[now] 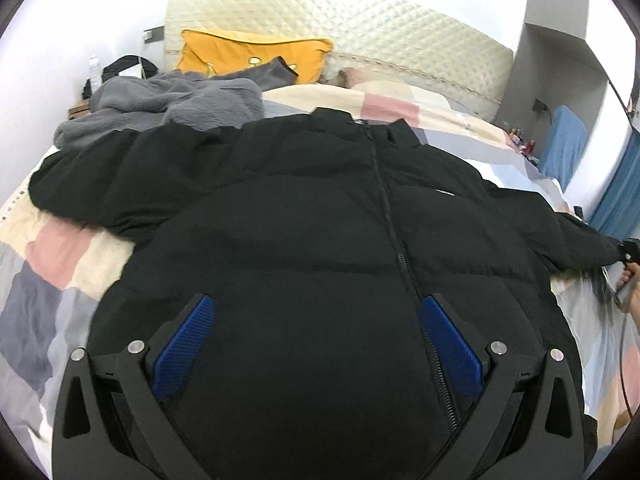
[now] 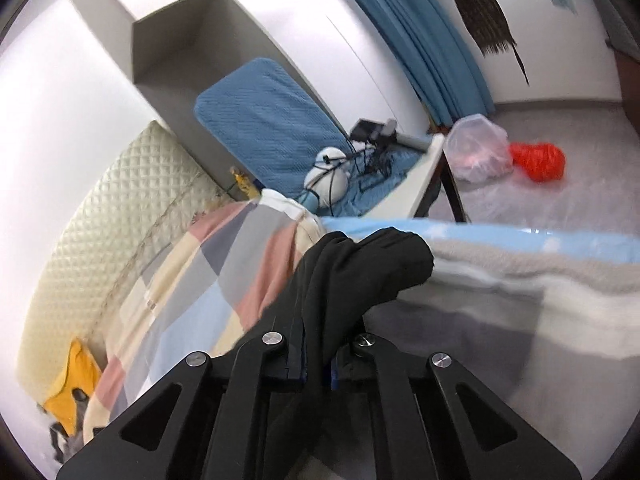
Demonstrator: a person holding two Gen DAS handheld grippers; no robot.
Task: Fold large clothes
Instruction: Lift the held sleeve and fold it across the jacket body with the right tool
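Observation:
A black puffer jacket [image 1: 320, 208] lies front up on the bed, zipper [image 1: 394, 232] closed, collar toward the headboard. My left gripper [image 1: 316, 308] is open, its blue pads [image 1: 188, 340] spread over the jacket's lower front, holding nothing. The jacket's right sleeve [image 1: 576, 236] stretches out to the bed's right edge. My right gripper [image 2: 320, 320] is shut on that sleeve's cuff [image 2: 372, 268], which bunches out past the fingers. The right gripper also shows at the far right of the left wrist view [image 1: 628, 252].
A grey fleece garment [image 1: 168, 104] lies behind the jacket's left sleeve. A yellow pillow [image 1: 256, 56] leans on the quilted headboard [image 1: 400, 36]. The patchwork bedcover [image 1: 52, 248] lies under everything. A blue-covered side table [image 2: 280, 136] with cables, a plastic bag [image 2: 476, 152] and a red object [image 2: 540, 160] are beyond the bed.

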